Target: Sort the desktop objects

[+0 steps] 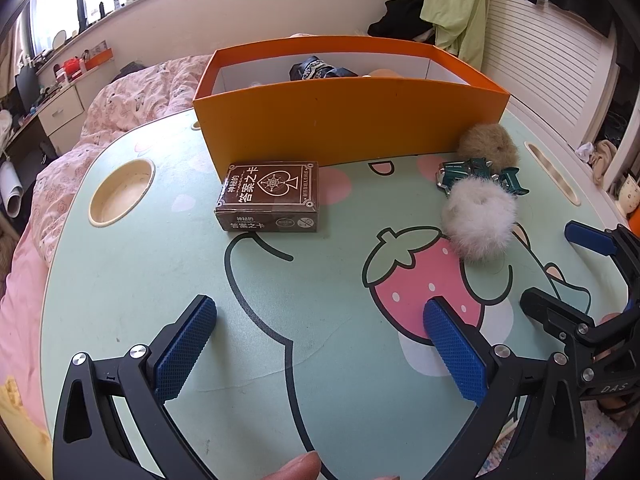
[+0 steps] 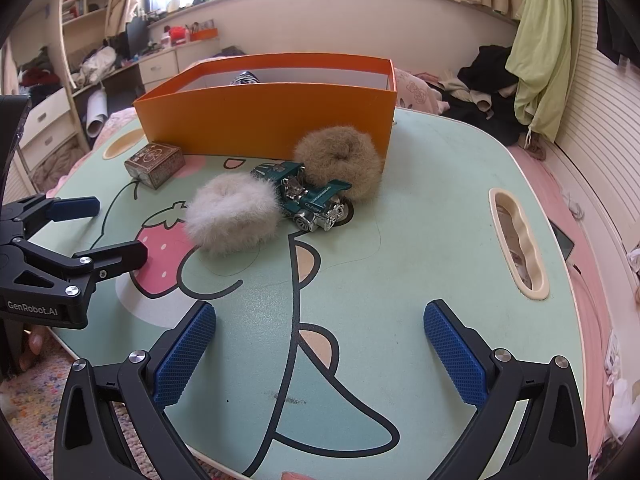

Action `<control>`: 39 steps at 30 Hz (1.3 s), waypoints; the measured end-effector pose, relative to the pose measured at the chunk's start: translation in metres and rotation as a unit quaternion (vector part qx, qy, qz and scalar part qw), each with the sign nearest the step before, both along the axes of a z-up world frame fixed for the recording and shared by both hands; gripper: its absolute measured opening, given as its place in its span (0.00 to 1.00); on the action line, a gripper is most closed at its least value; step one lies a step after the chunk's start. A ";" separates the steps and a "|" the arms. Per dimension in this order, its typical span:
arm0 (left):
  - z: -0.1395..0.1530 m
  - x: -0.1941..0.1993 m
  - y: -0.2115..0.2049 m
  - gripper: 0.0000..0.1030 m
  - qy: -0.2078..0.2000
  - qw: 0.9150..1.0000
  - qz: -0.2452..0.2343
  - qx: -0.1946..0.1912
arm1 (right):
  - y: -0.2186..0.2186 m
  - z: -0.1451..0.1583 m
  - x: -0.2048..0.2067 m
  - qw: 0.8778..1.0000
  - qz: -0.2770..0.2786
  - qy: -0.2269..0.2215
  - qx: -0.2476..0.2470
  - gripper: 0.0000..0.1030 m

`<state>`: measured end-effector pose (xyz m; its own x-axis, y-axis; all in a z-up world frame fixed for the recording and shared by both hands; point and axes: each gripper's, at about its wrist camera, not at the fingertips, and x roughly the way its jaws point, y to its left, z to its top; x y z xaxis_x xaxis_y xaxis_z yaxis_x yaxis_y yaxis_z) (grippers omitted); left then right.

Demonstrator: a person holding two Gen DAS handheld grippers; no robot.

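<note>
An orange box (image 1: 352, 120) (image 2: 264, 116) stands at the back of the green cartoon lap table (image 1: 160, 280) (image 2: 420, 240), with some items inside. A brown card deck (image 1: 270, 196) (image 2: 155, 164) lies in front of it. A white fluffy scrunchie (image 1: 478, 222) (image 2: 232, 214), a teal toy car (image 1: 484, 178) (image 2: 310, 196) and a brown fluffy scrunchie (image 1: 486, 144) (image 2: 340, 160) lie together. My left gripper (image 1: 320, 344) (image 2: 116, 232) is open and empty, short of the deck. My right gripper (image 2: 320, 352) (image 1: 560, 268) is open and empty, short of the car.
The table has a round cup recess (image 1: 122, 192) at its left and a slot (image 2: 518, 240) at its right. It stands over a bed with pink bedding (image 1: 132, 100). Desk drawers (image 2: 44, 120) and hanging clothes (image 2: 540, 48) lie beyond.
</note>
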<state>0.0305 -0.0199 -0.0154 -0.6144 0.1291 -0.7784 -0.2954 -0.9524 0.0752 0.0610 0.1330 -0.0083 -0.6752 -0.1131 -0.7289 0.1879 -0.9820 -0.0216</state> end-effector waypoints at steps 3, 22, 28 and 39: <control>0.000 -0.001 0.001 1.00 0.000 1.000 -0.001 0.000 | 0.000 0.000 0.000 1.000 0.000 0.000 0.000 1.00; -0.002 -0.001 0.001 1.00 0.000 1.000 -0.002 0.000 | 0.000 0.000 0.000 1.000 0.000 0.000 0.000 1.00; -0.002 -0.002 0.001 1.00 0.000 1.000 -0.002 0.000 | 0.000 0.000 0.000 1.000 0.000 0.000 0.000 1.00; -0.002 -0.002 0.000 1.00 -0.001 1.000 -0.002 -0.001 | 0.000 0.000 0.000 1.000 0.000 0.001 0.001 1.00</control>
